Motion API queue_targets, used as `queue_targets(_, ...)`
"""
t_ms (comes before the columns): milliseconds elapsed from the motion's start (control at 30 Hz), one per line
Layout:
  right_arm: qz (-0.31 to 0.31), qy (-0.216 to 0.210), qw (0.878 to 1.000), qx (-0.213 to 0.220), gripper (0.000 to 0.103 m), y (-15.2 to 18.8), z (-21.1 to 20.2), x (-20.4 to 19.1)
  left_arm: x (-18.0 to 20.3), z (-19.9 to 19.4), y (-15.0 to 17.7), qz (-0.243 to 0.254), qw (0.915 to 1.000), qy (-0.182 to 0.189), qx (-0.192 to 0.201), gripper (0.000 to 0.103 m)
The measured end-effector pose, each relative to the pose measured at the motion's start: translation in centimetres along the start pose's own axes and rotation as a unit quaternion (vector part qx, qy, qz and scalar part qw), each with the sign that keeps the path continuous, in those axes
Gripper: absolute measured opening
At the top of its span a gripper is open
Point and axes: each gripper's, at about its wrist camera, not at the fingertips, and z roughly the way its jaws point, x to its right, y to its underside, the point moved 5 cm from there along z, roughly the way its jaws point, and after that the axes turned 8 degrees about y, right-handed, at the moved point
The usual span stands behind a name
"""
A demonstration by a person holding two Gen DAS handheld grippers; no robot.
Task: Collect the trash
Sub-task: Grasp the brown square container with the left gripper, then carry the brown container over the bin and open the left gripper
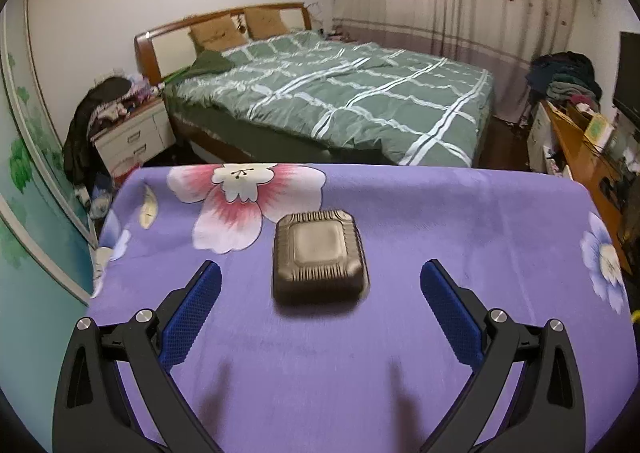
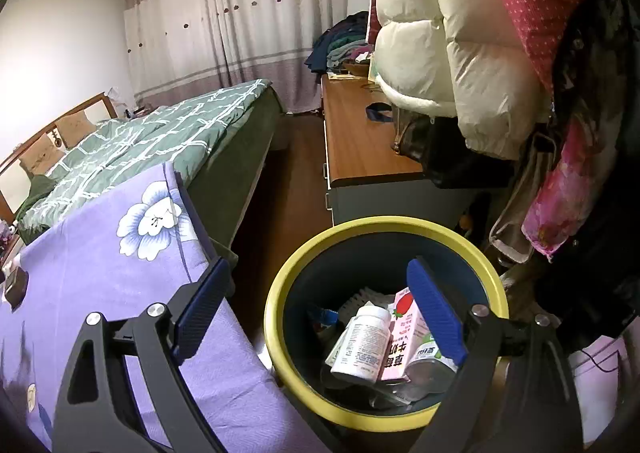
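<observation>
A brown ribbed takeaway box (image 1: 320, 257) lies closed on the purple flowered tablecloth (image 1: 460, 221). My left gripper (image 1: 320, 271) is open and empty, its blue pads on either side of the box's near edge, not touching it. The box also shows small at the left edge of the right wrist view (image 2: 15, 285). My right gripper (image 2: 318, 271) is open and empty above a yellow-rimmed bin (image 2: 276, 317) beside the table. In the bin lie a white pill bottle (image 2: 362, 341), a pink strawberry milk carton (image 2: 402, 337) and a clear jar (image 2: 430, 367).
A bed with a green checked quilt (image 1: 340, 93) stands beyond the table. A nightstand (image 1: 132, 137) piled with clothes is at far left. A wooden dresser (image 2: 360, 137) and hanging coats (image 2: 460, 45) are behind the bin. Dark floor (image 2: 288, 189) runs between bed and dresser.
</observation>
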Motion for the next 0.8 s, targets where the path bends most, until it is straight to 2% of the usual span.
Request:
queue_targets(300, 0.002, -0.006, 1.0, -0.013, 0.085, 0.1, 0.6, 0.0, -2.6, 5.6, -1.7, -0.037, 0.9989, -0.008, -0.027, 0.097)
queue_targets(433, -0.001, -0.007, 1.0, -0.013, 0.085, 0.1, 0.6, -0.1, -3.2, 7.1, -1.6, -0.045, 0.998, 0.003, -0.045, 0.083)
queue_targets(500, 0.0, -0.007, 1.0, -0.014, 0.085, 0.1, 0.6, -0.1, -3.4, 7.5, -1.5, -0.048, 0.9975, 0.008, -0.051, 0.08)
queue_targets(567, 0.0, -0.008, 1.0, -0.014, 0.085, 0.1, 0.6, -0.2, -3.3, 7.9, -1.4, -0.047, 0.9973, 0.012, -0.056, 0.068)
queue_targets(600, -0.001, -0.007, 1.0, -0.013, 0.085, 0.1, 0.6, -0.1, -3.2, 8.0, -1.4, -0.045, 0.9972, 0.015, -0.058, 0.066)
queue_targets(800, -0.002, -0.007, 1.0, -0.011, 0.085, 0.1, 0.6, -0.1, -2.2, 8.0, -0.9, -0.033, 0.9975, 0.022, -0.059, 0.064)
